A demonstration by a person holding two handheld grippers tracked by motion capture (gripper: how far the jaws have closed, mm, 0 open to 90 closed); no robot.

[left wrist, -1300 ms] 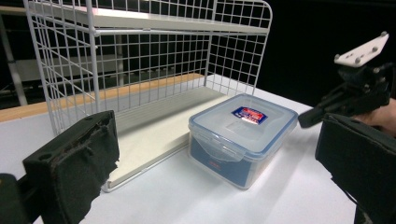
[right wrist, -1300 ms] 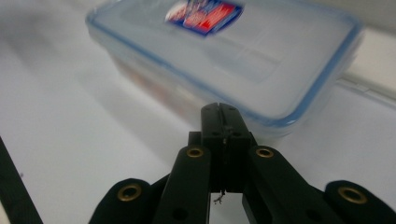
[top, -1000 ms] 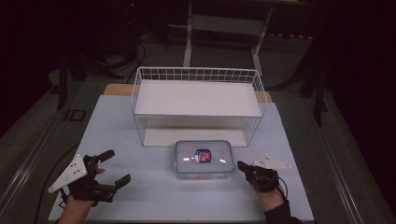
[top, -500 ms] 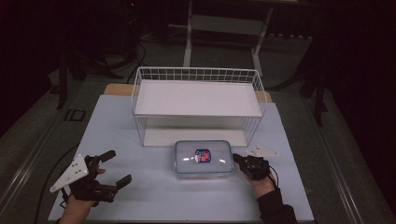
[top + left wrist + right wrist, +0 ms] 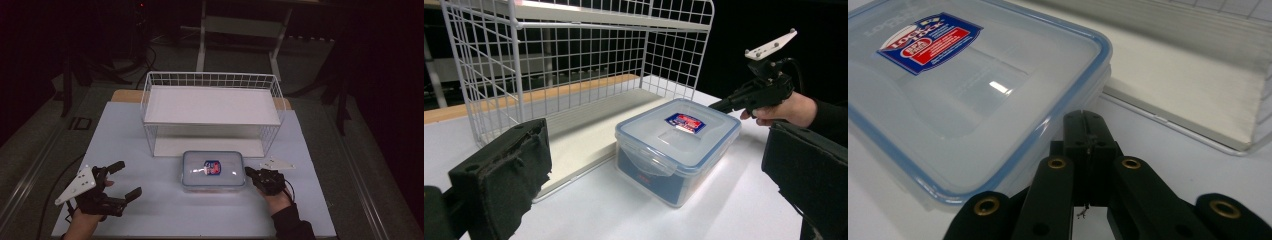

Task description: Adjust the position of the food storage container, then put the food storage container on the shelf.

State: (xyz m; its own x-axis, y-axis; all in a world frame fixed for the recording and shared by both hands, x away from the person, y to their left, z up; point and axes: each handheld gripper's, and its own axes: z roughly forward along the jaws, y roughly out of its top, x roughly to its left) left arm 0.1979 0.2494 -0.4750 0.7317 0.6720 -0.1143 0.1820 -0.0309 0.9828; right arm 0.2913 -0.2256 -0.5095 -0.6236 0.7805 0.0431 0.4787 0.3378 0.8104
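The left claw (image 5: pixel 126 181) was seen at the near left of the bench (image 5: pixel 150 220) in the high view, held by a hand (image 5: pixel 82 222) that came in from the bottom edge, with its jaws spread wide and nothing between them. Its grey three-cornered plate (image 5: pixel 76 185) was tilted up on the outer side. In the left gripper view the two padded jaws stood far apart at either edge, and the container was framed in the space between them, well apart from both.

Toward the middle of the bench, a clear plastic container (image 5: pixel 213 171) with a blue-rimmed lid and a red and blue label (image 5: pixel 213 167) was set flat, just in front of a white wire rack (image 5: pixel 212 111). The rack's flat white base panel (image 5: pixel 1198 100) was seen just behind the container in the right gripper view.

At the right, the right claw (image 5: pixel 248 172) was held low at the container's right end, its jaws pressed together with nothing gripped. In the right gripper view its tip lay just beside the lid's blue rim; whether it touched the rim could not be told.
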